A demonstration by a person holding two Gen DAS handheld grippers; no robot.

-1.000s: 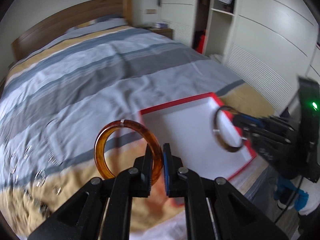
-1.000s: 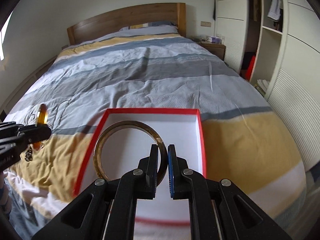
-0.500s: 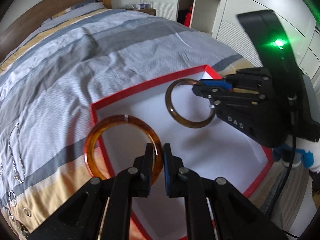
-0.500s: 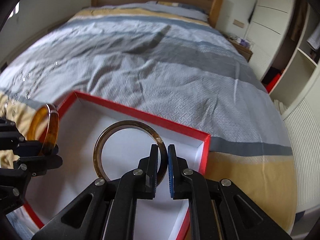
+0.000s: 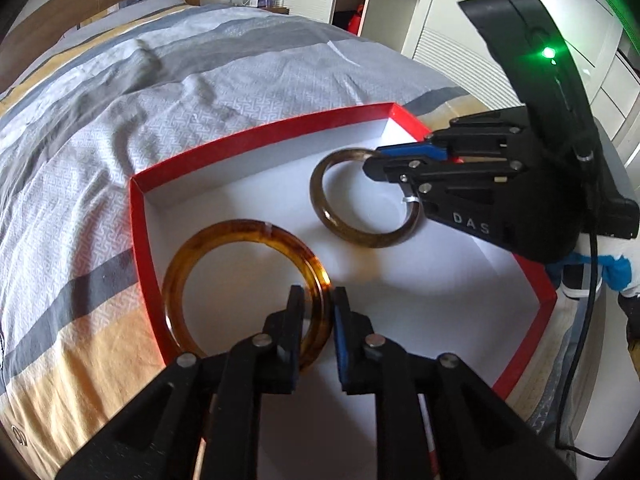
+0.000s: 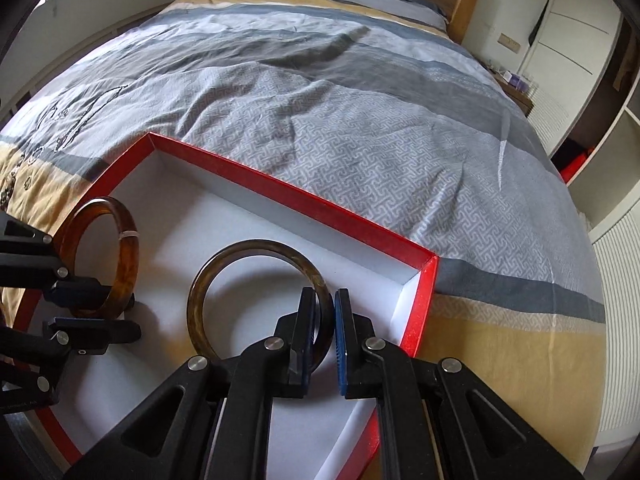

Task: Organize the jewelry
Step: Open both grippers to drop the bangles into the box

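A red-rimmed white box (image 5: pixel 260 136) (image 6: pixel 280 188) lies on the bed. My left gripper (image 5: pixel 318 294) (image 6: pixel 135 314) is low in the box's left part and its jaws are opening. The amber bangle (image 5: pixel 240 228) (image 6: pixel 128 248) is still between them, with a gap showing beside its rim. My right gripper (image 6: pixel 324 308) (image 5: pixel 368 162) is shut on a darker brown bangle (image 6: pixel 256 246) (image 5: pixel 360 240), holding it tilted just above the white floor of the box, right of the amber one.
The box rests on a grey, white and yellow striped duvet (image 6: pixel 360 112). Several small jewelry pieces (image 6: pixel 12 184) and a thin chain (image 6: pixel 84 116) lie on the duvet left of the box. White wardrobes (image 5: pixel 460 20) and shelves stand past the bed's right side.
Both grippers came down over the box with their bangles and moved closer together. The left jaws now stand wider around the amber bangle. The right grip is unchanged.
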